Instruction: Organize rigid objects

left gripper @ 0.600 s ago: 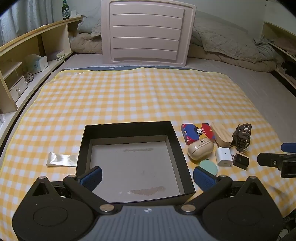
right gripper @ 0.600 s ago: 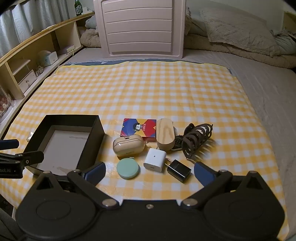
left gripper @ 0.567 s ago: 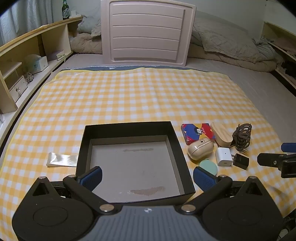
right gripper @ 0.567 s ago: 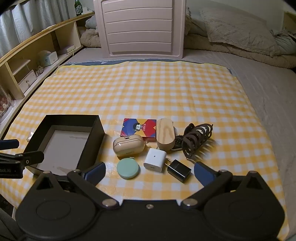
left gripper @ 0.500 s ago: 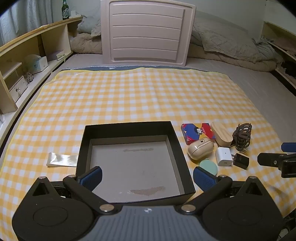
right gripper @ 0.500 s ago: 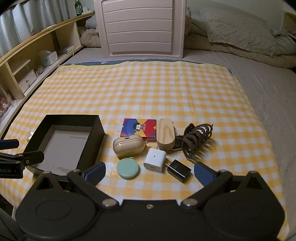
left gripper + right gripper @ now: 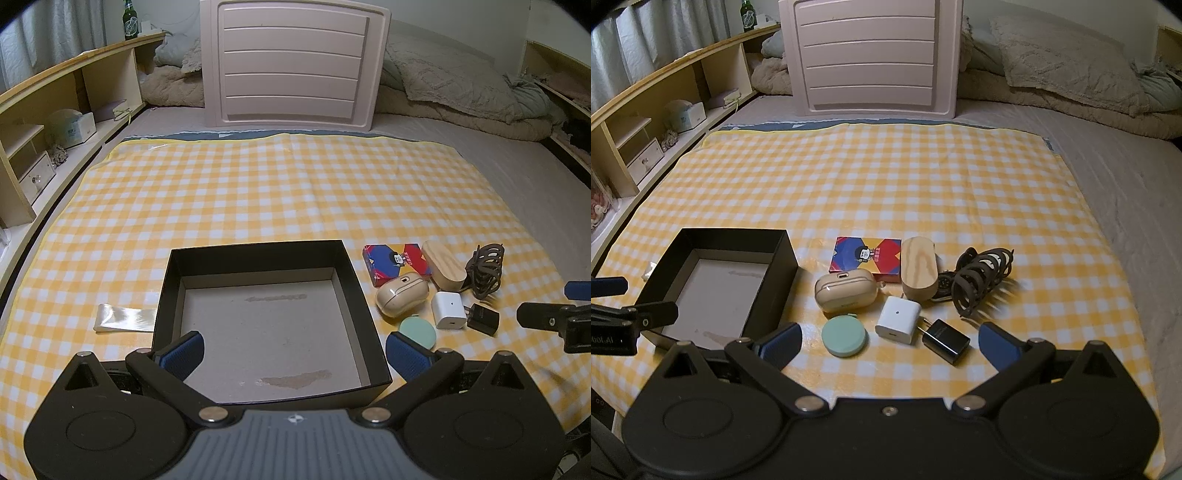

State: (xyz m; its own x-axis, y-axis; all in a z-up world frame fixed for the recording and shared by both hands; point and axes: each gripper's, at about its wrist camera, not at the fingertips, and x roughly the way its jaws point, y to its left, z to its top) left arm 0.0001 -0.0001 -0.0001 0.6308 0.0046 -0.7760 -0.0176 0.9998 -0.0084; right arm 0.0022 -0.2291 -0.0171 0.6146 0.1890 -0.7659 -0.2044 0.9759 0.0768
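Left gripper (image 7: 293, 354) is hovering over the black box (image 7: 354, 280), jaws spread wide, gripping nothing. Right gripper (image 7: 890, 341) is hanging likewise, wide and empty, above the green disc (image 7: 844, 338), white charger (image 7: 898, 320) and black plug (image 7: 946, 341). Beyond are lying the beige case (image 7: 846, 294), wooden oval (image 7: 919, 272), card box (image 7: 866, 254) and dark coiled strap (image 7: 979, 278) (possibly a watch band), all sitting on the checked cloth (image 7: 886, 184).

Cloth (image 7: 886, 177) yellow/white check; box (image 7: 347, 280) blk; charger (image 7: 898, 320) wht; disc (image 7: 843, 337) mint green.
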